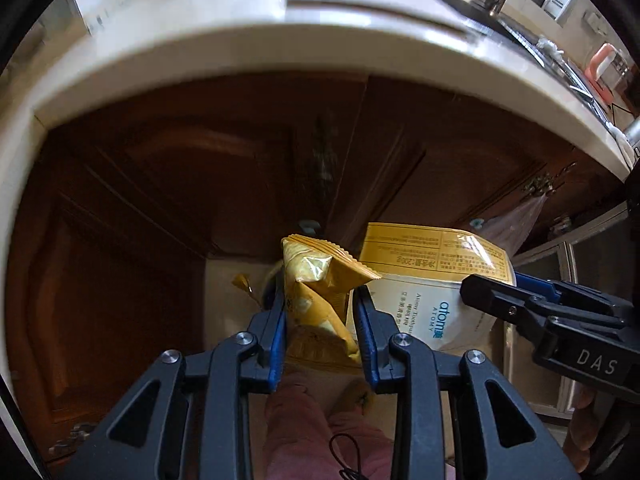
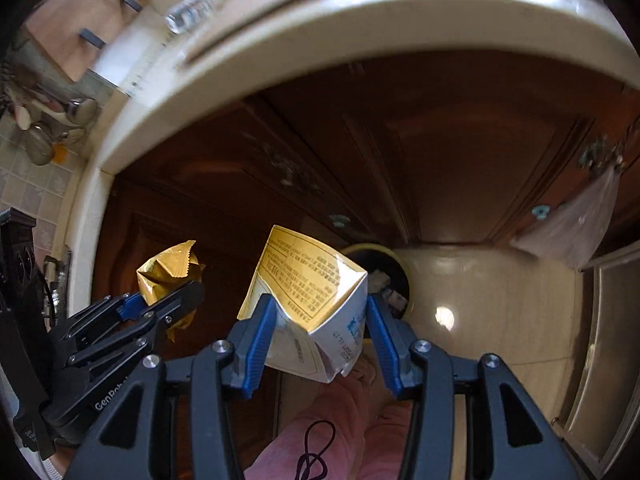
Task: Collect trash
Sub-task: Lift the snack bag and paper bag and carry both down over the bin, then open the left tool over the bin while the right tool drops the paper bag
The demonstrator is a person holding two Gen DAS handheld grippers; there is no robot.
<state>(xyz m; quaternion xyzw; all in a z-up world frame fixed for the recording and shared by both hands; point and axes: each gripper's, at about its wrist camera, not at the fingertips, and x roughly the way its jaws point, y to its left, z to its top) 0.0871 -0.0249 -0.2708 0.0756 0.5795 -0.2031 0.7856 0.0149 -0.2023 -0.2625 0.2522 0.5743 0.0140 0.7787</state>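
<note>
Trash fills both our tongs: left tongs (image 1: 320,312) clench a yellow wrapper (image 1: 320,280), right tongs (image 2: 320,320) clench a carton (image 2: 308,288). A bin (image 2: 400,276) on the floor lies just ahead of the right tongs, behind the carton, so that hand is nearer.

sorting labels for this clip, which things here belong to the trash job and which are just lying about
Job:
- crumpled yellow snack wrapper, in left tongs
- white and yellow Atomy box, in right tongs
- round dark bin on the floor

Lying about:
- clear plastic bag hanging on cabinet
- clear bottle on counter
</note>
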